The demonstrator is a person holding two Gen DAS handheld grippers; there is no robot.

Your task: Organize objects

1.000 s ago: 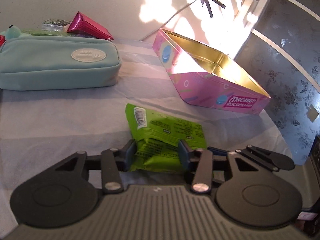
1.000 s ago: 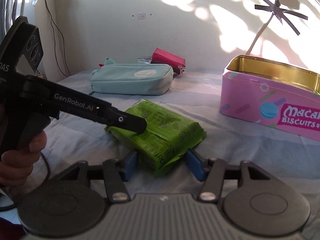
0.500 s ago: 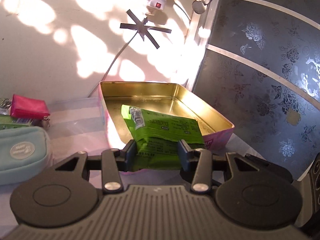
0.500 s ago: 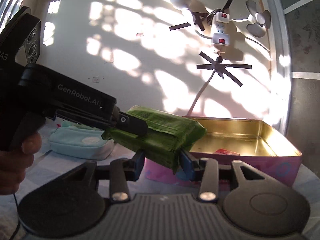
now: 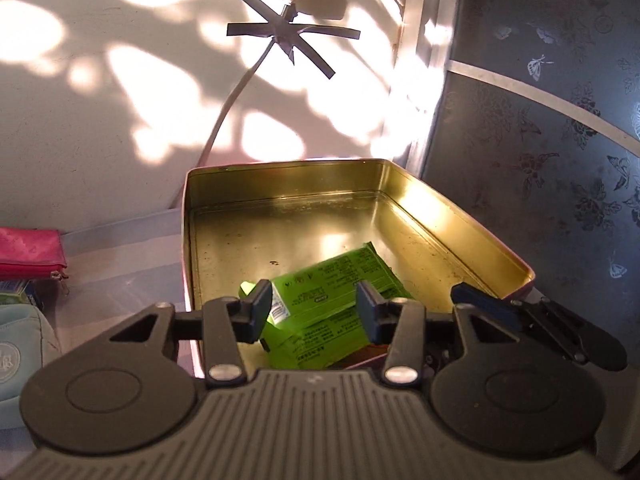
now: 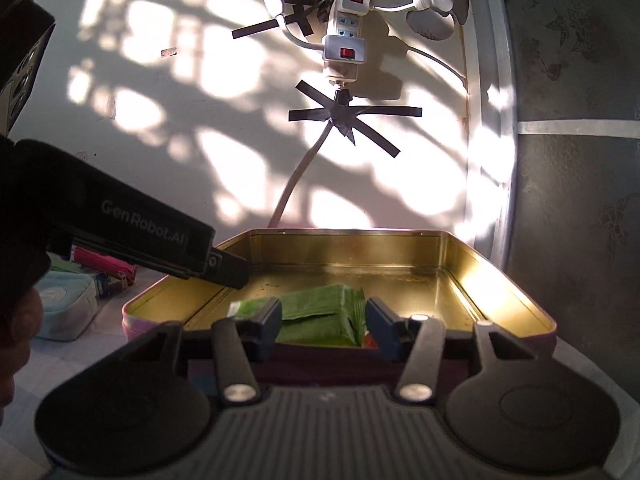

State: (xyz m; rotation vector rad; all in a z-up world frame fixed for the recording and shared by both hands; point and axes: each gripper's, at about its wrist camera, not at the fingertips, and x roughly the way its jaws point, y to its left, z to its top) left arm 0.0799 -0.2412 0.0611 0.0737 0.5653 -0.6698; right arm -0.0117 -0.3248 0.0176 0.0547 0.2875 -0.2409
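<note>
A green snack packet [image 5: 332,300] lies inside the open gold-lined biscuit tin [image 5: 480,240], at its near end. My left gripper [image 5: 312,310] is open above the tin's near edge, its jaws either side of the packet and apart from it. In the right wrist view the packet [image 6: 320,314] lies flat in the tin [image 6: 516,292], and my right gripper [image 6: 324,328] is open just over the near rim, jaws clear of the packet. The left gripper's body [image 6: 152,240] reaches in from the left over the tin.
A pink pouch [image 5: 32,254] and a light blue pencil case [image 5: 20,344] lie on the cloth to the left of the tin. The wall with a taped cable and power strip [image 6: 344,44] stands right behind the tin. A dark patterned panel [image 5: 560,140] is at the right.
Both grippers carried the green packet from the cloth over the tin, lowered it in and opened. The packet now lies on the tin's floor, free of both.
</note>
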